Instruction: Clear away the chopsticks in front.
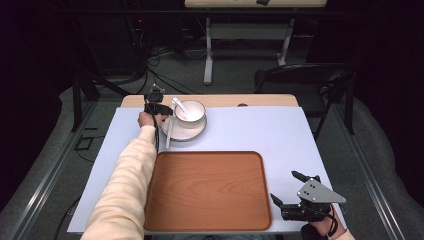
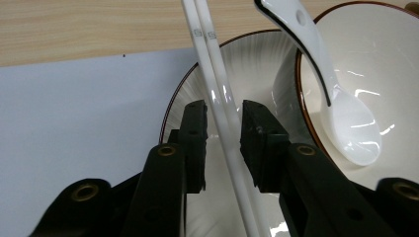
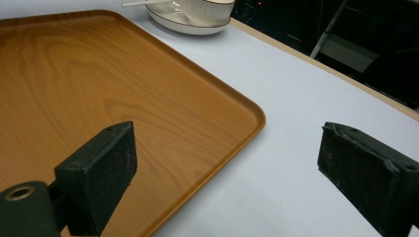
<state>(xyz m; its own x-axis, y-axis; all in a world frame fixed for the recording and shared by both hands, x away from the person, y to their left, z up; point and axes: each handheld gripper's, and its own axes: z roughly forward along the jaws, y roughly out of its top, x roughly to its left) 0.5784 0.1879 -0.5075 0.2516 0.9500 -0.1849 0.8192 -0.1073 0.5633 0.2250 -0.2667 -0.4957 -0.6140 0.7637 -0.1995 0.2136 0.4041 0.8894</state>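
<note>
Right hand-held gripper released, idle | our left hand-held gripper straddles chopsticks, not yet clenched | tray bare; we judge loading unstarted

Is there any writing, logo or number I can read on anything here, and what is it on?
No readable words or numbers anywhere.
Chopsticks: each bears a small square grey mark near the top in the left gripper view, too small to read.
Spoon, bowl, plate, tray: no markings seen.
</note>
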